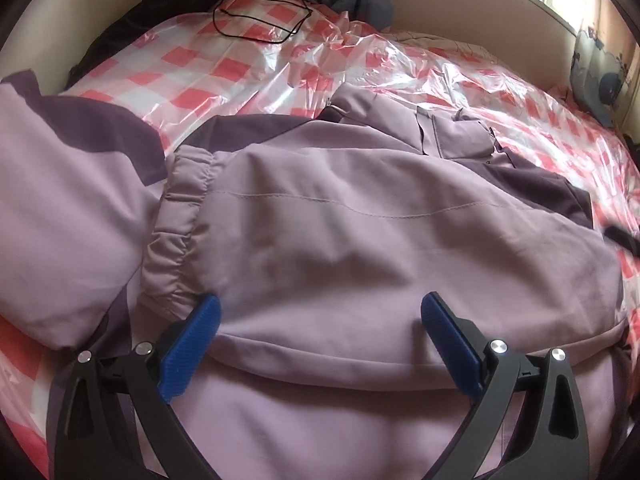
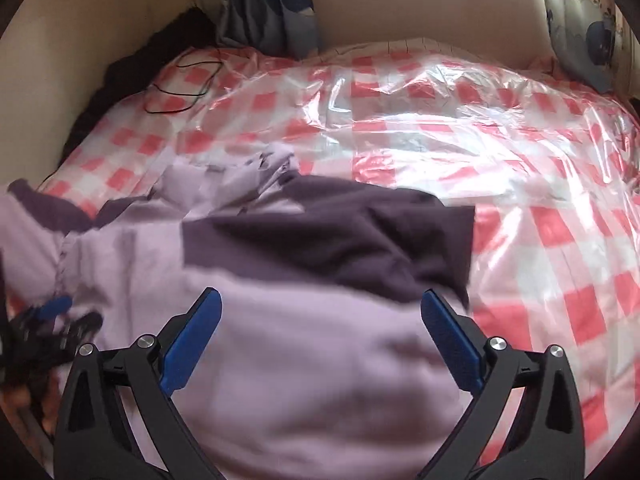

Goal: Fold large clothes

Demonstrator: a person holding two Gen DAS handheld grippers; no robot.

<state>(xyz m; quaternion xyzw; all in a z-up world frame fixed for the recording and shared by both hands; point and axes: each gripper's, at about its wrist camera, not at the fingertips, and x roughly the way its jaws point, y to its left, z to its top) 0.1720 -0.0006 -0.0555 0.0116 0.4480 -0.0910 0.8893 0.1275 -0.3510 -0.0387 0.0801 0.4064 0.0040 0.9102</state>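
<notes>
A lilac jacket (image 1: 340, 240) with dark purple panels lies spread on the bed, an elastic cuff (image 1: 180, 216) folded across its middle. My left gripper (image 1: 320, 308) hovers open over the lilac fabric, nothing between its blue pads. In the right wrist view the same jacket (image 2: 300, 360) is blurred; its dark purple panel (image 2: 340, 240) lies just beyond my right gripper (image 2: 320, 304). That gripper stands wide open above the cloth, holding nothing. My left gripper (image 2: 48, 316) shows as a blur at the left edge.
A red-and-white checked sheet under clear plastic (image 2: 500, 152) covers the bed. A black cable (image 1: 260, 20) lies looped at the far left. A patterned curtain (image 2: 272, 4) hangs by the back wall, dark clothing (image 1: 120, 16) is heaped along the left wall.
</notes>
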